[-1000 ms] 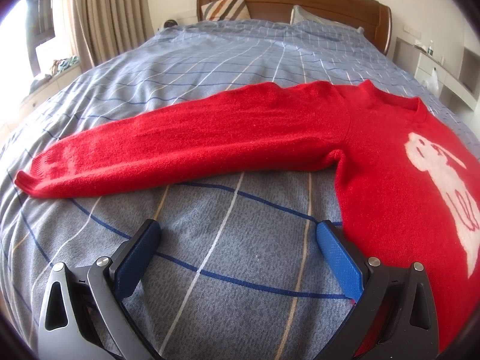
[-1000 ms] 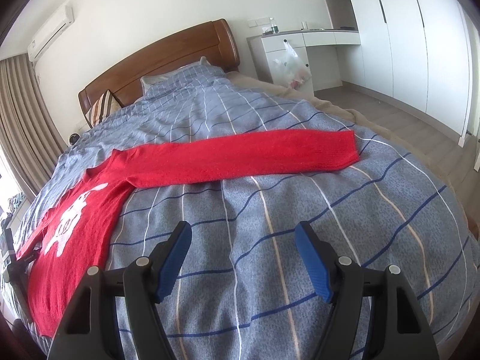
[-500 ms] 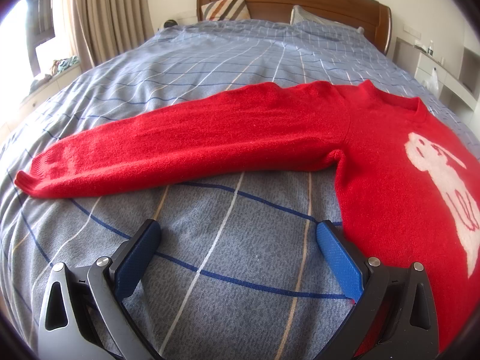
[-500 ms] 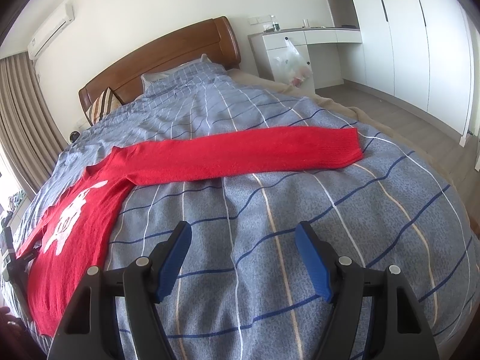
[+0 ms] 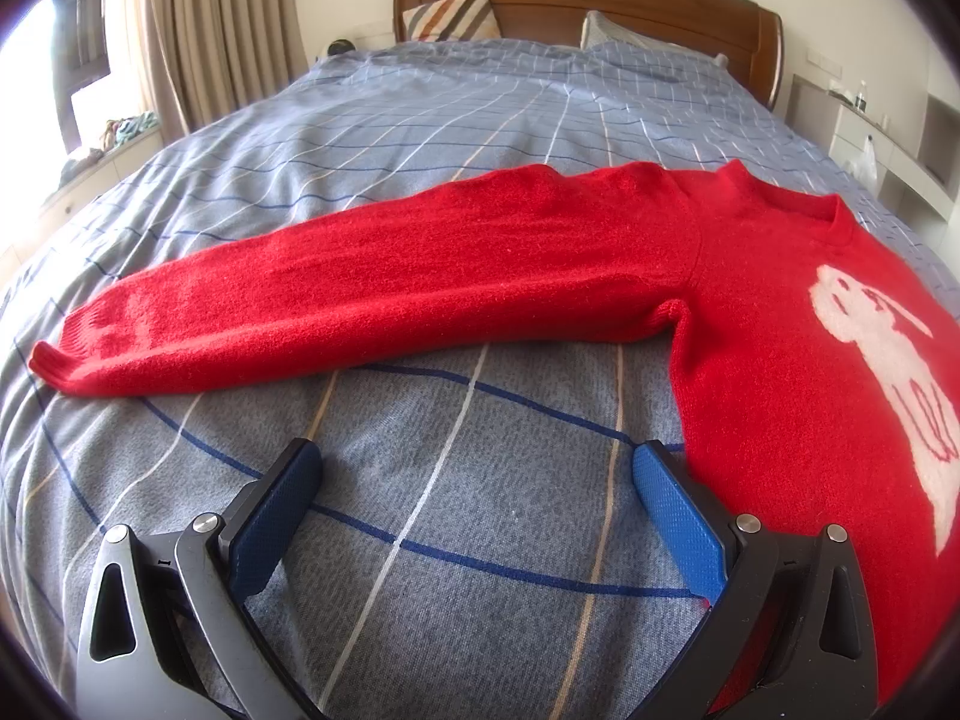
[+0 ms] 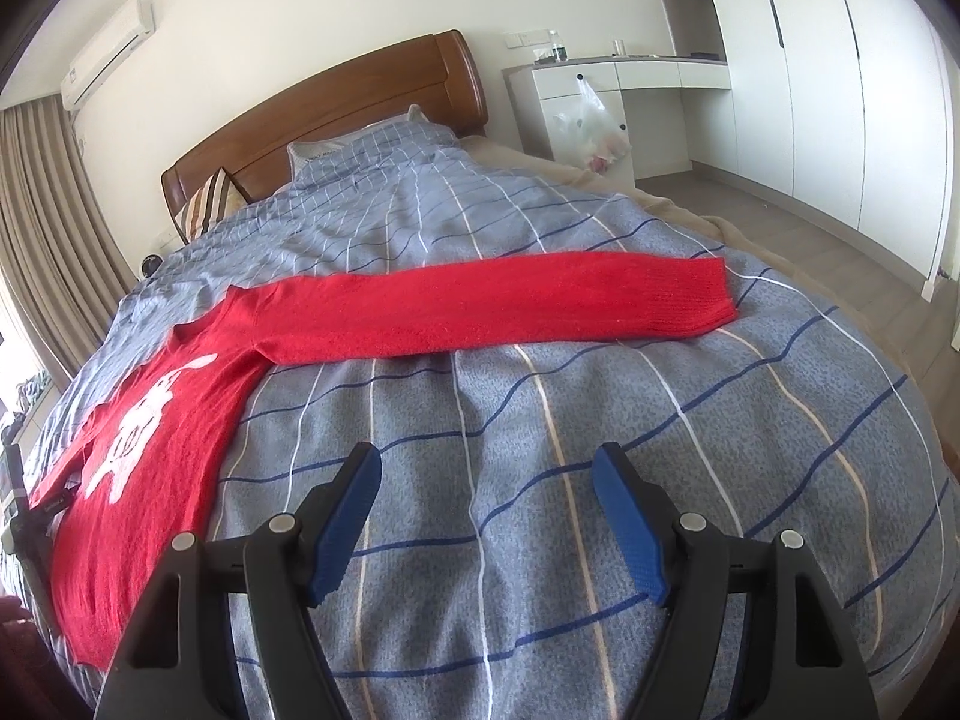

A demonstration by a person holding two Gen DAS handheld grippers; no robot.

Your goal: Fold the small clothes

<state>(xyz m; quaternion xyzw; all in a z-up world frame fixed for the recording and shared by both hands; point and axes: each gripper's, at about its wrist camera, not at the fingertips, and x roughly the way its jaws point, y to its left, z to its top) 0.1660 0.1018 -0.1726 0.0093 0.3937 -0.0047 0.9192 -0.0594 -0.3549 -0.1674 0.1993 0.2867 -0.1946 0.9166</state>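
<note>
I am looking at a red sweater [image 5: 750,312] lying flat on the bed [image 5: 480,120], front up, both sleeves spreading straight out to left and right. My left gripper [image 5: 477,474] is hovering beside the sweater's left side edge, jaws standing wide and empty. My right gripper [image 6: 486,480] is hovering over bare blanket below the right sleeve [image 6: 498,312], jaws also wide, holding nothing.

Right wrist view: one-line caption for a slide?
Open right tongs over checked bedspread, red sweater spread flat, sleeve outstretched.
</note>
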